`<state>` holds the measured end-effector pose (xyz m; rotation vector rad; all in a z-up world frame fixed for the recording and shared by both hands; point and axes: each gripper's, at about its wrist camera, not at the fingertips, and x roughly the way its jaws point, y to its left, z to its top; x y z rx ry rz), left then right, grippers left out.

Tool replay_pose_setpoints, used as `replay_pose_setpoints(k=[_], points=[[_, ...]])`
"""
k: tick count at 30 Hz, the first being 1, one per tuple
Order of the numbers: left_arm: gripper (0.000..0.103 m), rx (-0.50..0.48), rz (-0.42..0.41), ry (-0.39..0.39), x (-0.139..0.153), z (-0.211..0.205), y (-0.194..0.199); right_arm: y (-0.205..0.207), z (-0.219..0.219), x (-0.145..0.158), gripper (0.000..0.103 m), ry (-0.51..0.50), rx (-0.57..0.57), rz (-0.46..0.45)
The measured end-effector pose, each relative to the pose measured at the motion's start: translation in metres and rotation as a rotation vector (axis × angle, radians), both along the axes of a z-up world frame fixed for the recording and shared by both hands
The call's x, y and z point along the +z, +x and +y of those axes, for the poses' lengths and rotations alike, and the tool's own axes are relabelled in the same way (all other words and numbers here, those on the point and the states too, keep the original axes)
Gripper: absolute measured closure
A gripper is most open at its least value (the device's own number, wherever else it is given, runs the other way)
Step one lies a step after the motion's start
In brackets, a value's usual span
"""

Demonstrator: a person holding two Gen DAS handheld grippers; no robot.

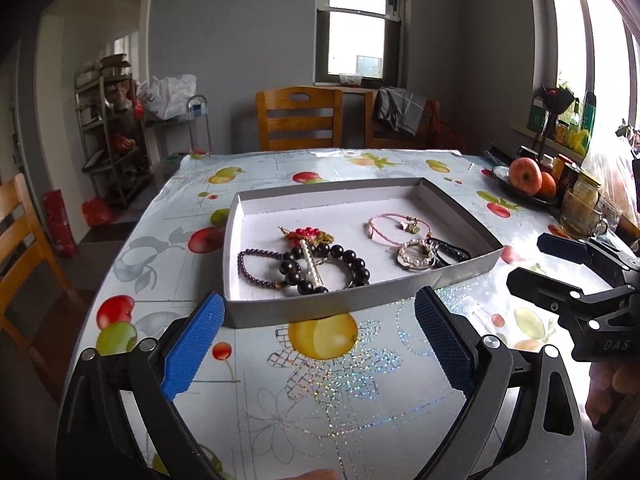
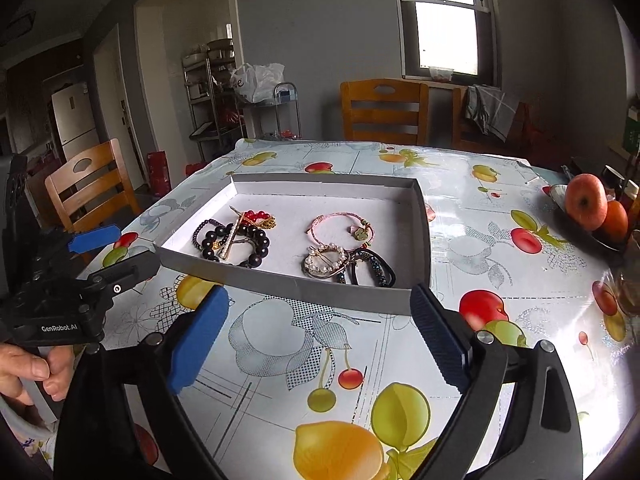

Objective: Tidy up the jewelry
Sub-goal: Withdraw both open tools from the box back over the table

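Here, one shallow grey tray (image 1: 352, 300) sits on the fruit-print tablecloth (image 1: 360, 380), with all the jewelry inside it in two clusters. Left cluster: one black bead bracelet (image 1: 320, 264), one thinner dark purple bead bracelet (image 1: 256, 266), one pearl hair clip (image 1: 310, 258) laid across them, one red-bead-and-gold piece (image 1: 306, 234) behind. Right cluster: one pink cord bracelet (image 1: 394, 226), one pearl ring clip (image 1: 416, 254), and dark hair ties (image 2: 370, 266), their count unclear.

Two grippers, both short of the tray's near wall. Left gripper (image 1: 320, 340): jaws wide apart, nothing between them. Right gripper (image 2: 320, 336): jaws likewise spread, empty.

Off right, one plate (image 1: 520, 196) with two fruits. Three wooden chairs (image 2: 384, 110) visible around the table.
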<state>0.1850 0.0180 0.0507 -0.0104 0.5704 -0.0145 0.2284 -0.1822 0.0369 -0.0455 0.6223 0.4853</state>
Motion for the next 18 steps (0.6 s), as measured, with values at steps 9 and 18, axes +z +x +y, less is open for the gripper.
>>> replay_pose_setpoints(k=[9,18], points=[[0.005,0.050,-0.077,0.017,0.004,-0.009,-0.033,-0.025,0.005,0.001,0.009,0.016,-0.004,-0.046],[0.005,0.059,-0.076,0.005,-0.001,-0.009,-0.037,-0.035,0.007,0.000,0.008,0.012,-0.017,-0.088]])
